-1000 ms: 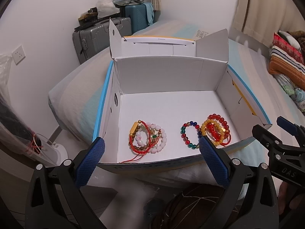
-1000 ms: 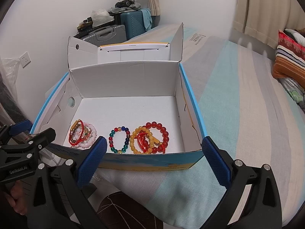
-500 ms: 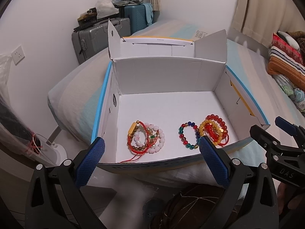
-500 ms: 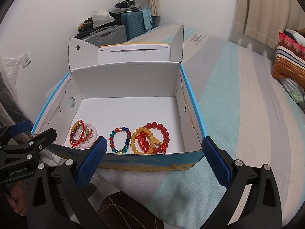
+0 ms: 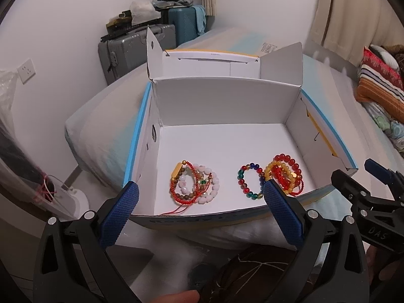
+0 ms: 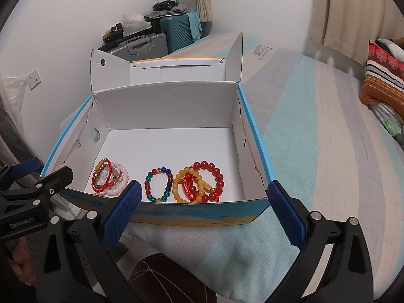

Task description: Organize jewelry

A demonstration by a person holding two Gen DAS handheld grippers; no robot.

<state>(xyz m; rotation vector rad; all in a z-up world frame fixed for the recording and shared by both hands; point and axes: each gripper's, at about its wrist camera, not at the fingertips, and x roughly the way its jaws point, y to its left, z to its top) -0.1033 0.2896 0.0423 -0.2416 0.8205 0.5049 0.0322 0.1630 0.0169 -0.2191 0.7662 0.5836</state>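
Left gripper (image 5: 199, 199): hovering before the box's near wall, fingers (image 5: 118, 217) spread wide, gripping nothing.
Right gripper (image 6: 202, 202): hanging at the same near wall, fingers (image 6: 286, 216) spread wide, empty.
Box (image 6: 166, 106): sitting open on the bed (image 6: 315, 131), lid flaps standing up.
Bracelets: lying on the box floor near the front — pink-and-red pile (image 5: 194, 183) left, multicoloured bracelet (image 6: 158, 184) in the middle, red-and-yellow pile (image 6: 199, 181) right.

Home bedroom: striped bed (image 6: 315, 131), pillow (image 6: 381, 80), suitcases (image 6: 144, 44), curtain (image 6: 348, 12).
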